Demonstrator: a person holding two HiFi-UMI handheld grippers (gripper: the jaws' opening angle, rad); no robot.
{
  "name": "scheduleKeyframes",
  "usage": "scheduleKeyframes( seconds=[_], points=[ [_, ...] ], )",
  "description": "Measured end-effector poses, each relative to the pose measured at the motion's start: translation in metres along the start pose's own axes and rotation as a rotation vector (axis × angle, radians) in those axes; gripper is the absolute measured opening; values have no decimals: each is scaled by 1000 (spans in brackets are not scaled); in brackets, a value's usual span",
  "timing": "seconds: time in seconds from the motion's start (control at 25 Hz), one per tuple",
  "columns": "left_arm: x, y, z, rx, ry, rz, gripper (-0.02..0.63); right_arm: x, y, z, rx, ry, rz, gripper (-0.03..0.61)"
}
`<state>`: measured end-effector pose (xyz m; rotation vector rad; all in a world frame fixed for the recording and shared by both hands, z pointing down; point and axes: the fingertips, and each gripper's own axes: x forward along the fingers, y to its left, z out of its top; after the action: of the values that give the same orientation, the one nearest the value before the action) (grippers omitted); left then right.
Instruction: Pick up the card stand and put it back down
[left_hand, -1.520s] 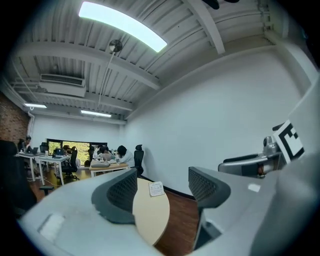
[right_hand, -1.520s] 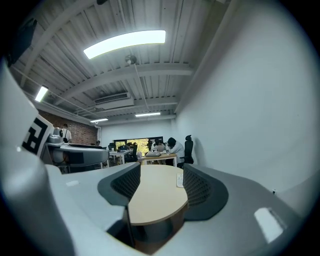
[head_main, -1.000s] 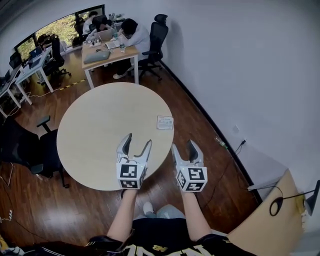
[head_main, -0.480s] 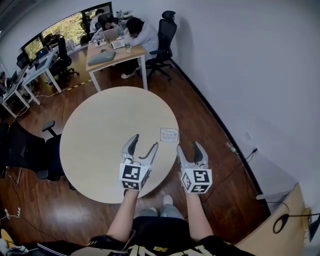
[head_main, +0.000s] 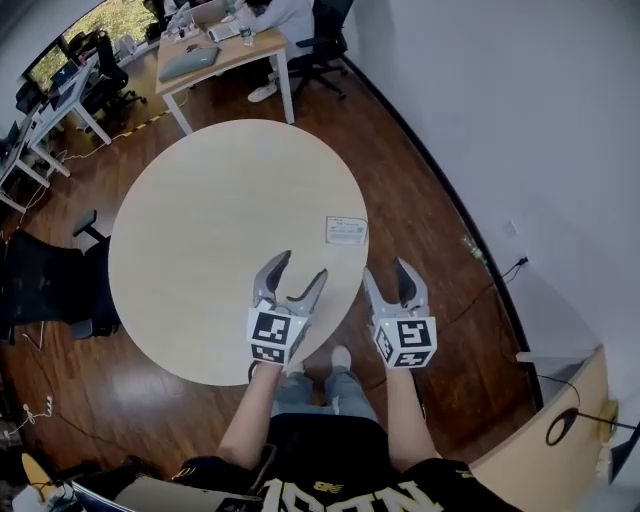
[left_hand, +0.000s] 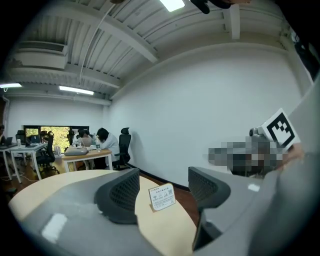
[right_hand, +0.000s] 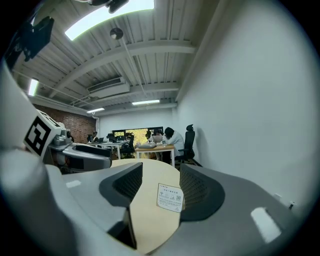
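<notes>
Both empty and released, my left gripper (head_main: 302, 265) and just-narrowing right gripper (head_main: 387, 268) have neared the card stand (head_main: 346, 230); grasp pending.

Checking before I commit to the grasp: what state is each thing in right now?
Card stand: upright on the table, near its edge, untouched.
Left tool: open, empty, short of the stand.
Right tool: open, empty, short of the stand.
</notes>
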<state>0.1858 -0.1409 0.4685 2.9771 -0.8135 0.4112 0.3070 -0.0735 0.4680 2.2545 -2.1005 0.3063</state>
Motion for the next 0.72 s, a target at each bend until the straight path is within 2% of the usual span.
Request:
scheduleKeyframes(
  seconds=[0.4,0.72],
  points=[
    [24,7,-76,-14,125,-90,319,22,-2,-86,59,160,-24,238],
    [47,7,-112,-15,179,-147,319,34,1,-123,90,195,37,238]
  ],
)
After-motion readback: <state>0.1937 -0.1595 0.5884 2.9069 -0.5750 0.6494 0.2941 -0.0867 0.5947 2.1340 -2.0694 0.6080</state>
